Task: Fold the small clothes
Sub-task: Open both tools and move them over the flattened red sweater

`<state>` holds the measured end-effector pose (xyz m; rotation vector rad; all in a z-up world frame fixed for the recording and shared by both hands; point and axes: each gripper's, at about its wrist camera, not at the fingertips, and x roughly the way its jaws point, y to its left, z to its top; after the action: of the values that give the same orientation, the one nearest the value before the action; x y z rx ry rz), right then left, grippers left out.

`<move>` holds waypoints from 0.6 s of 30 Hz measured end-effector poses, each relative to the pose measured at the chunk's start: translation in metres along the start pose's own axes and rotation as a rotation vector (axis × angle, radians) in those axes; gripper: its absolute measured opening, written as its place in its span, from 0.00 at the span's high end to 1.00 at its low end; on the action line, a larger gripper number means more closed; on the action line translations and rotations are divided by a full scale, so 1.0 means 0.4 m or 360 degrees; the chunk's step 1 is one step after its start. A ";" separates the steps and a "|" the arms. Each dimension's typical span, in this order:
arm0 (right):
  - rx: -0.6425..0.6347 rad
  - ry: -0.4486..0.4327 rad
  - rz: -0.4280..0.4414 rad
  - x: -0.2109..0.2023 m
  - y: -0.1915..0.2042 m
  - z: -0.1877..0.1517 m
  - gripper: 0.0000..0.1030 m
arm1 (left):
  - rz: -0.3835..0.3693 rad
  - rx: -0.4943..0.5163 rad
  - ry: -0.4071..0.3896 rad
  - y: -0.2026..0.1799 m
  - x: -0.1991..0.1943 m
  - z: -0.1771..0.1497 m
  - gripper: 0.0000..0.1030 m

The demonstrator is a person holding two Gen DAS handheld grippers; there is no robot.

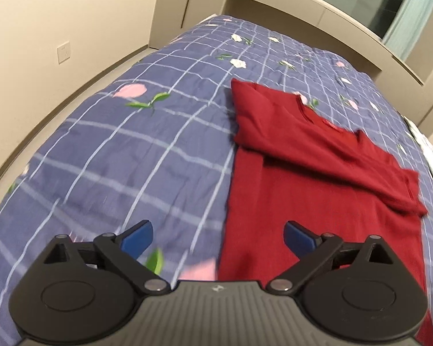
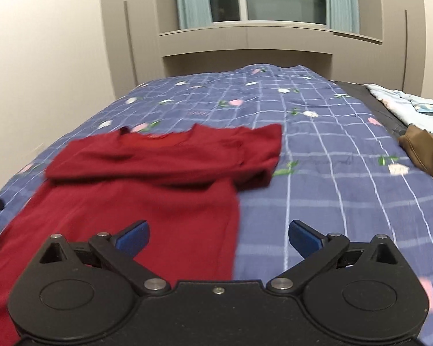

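A dark red shirt [image 1: 309, 178] lies flat on the blue checked bedspread [image 1: 124, 150], collar at the far end, both sleeves folded in across the chest. My left gripper [image 1: 218, 238] is open and empty, hovering over the shirt's left edge near its lower part. In the right wrist view the same shirt [image 2: 147, 190] lies to the left on the bedspread [image 2: 332, 178]. My right gripper [image 2: 218, 235] is open and empty, hovering over the shirt's right edge near its lower part.
A brown garment [image 2: 427, 155] and a light blue cloth pile [image 2: 410, 106] lie at the bed's right side. A beige headboard shelf [image 2: 245, 43] and a window stand beyond the bed. A wall with a socket [image 1: 63, 52] runs along the left.
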<state>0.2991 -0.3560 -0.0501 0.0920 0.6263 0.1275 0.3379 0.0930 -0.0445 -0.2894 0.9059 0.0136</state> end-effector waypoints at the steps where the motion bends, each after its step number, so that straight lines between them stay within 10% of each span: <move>1: -0.0007 0.0007 0.0011 -0.026 0.011 -0.018 0.01 | -0.0004 0.0017 0.0005 0.001 -0.017 -0.018 0.03; 9: -0.0002 0.0072 0.0035 -0.175 0.065 -0.151 0.01 | -0.0008 0.0172 0.0069 0.008 -0.112 -0.151 0.01; 18: -0.0510 0.0043 0.0127 -0.291 0.155 -0.268 0.01 | -0.0091 0.0625 0.0009 -0.018 -0.201 -0.287 0.01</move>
<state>0.1368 -0.3068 -0.0613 -0.1946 0.6225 0.3048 0.2000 0.0658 -0.0470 0.0508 0.8852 -0.2162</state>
